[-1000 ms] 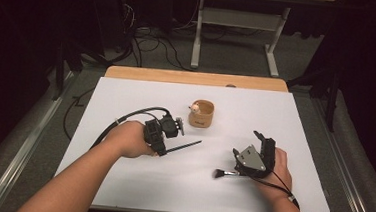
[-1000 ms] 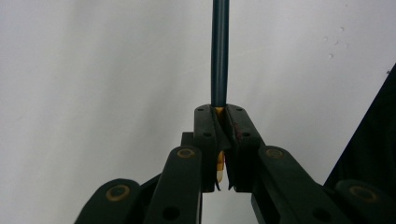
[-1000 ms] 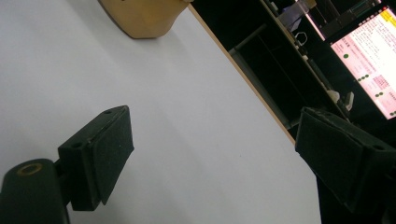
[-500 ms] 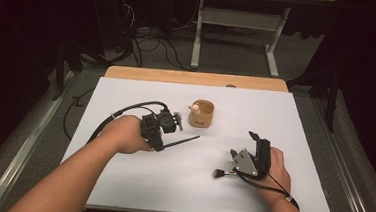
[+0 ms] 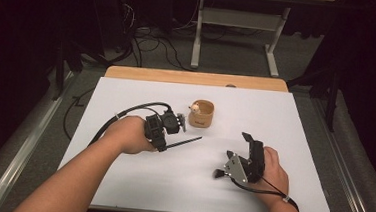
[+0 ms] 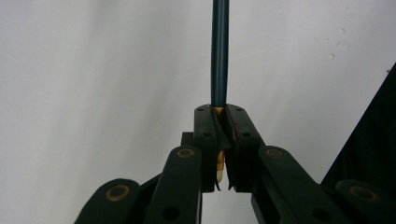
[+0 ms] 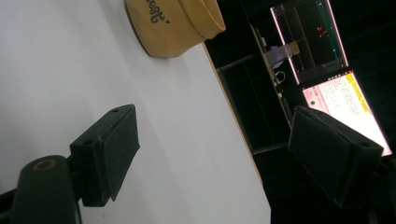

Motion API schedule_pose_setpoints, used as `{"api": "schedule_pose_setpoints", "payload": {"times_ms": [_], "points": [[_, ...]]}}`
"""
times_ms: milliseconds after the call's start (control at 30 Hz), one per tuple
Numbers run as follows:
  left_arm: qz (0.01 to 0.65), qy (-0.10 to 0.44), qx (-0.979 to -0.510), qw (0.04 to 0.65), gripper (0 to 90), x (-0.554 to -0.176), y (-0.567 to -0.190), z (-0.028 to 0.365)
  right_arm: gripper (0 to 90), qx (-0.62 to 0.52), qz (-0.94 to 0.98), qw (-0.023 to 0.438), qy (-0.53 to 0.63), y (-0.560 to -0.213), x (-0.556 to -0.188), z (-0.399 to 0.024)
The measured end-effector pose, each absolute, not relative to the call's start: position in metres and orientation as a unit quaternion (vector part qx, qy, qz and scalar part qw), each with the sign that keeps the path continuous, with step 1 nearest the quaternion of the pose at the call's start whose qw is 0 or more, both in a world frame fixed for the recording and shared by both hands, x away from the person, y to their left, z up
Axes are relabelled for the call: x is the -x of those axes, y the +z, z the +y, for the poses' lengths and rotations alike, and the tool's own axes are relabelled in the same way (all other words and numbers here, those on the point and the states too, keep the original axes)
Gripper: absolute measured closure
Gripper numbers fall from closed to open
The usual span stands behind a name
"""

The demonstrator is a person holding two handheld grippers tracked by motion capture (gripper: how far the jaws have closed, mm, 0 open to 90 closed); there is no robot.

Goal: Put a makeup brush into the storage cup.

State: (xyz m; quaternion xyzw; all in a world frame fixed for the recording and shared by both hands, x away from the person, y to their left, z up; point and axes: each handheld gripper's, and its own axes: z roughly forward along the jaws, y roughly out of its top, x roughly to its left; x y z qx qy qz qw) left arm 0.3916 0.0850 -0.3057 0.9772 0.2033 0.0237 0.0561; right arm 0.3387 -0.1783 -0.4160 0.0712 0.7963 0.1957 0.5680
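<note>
Your left tongs [image 5: 166, 134] are pressed together on a thin dark stick [image 5: 183, 142], pinching it near one end; the stick juts out toward the middle of the white table [image 5: 295, 123], just below the tan cup [image 5: 201, 113]. Your right tongs [image 5: 232, 154] stand spread with nothing between them, near the table's front right. A small dark brush tip [image 5: 217, 173] lies beside them.

one cup [image 5: 202, 114], one brush [image 5: 183, 143], two tools.
</note>
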Motion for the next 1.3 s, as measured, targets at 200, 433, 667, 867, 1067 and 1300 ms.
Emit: {"api": "schedule_pose_setpoints", "payload": {"times_ms": [200, 433, 667, 867, 1067, 1300], "points": [[0.201, 0.026, -0.978, 0.053, 84.0, -0.391, -0.307, 0.08, 18.5, -0.051, 0.793, 0.578, 0.184, -0.416, -0.335, -0.172], [0.194, 0.026, -0.979, 0.049, 84.0, -0.392, -0.312, 0.074, 22.4, -0.03, 0.794, 0.582, 0.171, -0.42, -0.331, -0.166], [0.186, 0.026, -0.981, 0.051, 84.0, -0.392, -0.314, 0.065, 29.3, 0.011, 0.794, 0.591, 0.146, -0.423, -0.326, -0.157], [0.172, 0.025, -0.983, 0.052, 84.0, -0.39, -0.318, 0.054, 35.3, 0.024, 0.792, 0.594, 0.138, -0.424, -0.324, -0.154], [0.163, 0.024, -0.985, 0.053, 83.9, -0.39, -0.317, 0.044, 40.4, 0.046, 0.794, 0.592, 0.13, -0.424, -0.325, -0.153], [0.155, 0.023, -0.986, 0.049, 84.0, -0.39, -0.32, 0.035, 45.5, 0.058, 0.79, 0.598, 0.119, -0.425, -0.323, -0.153]]}}
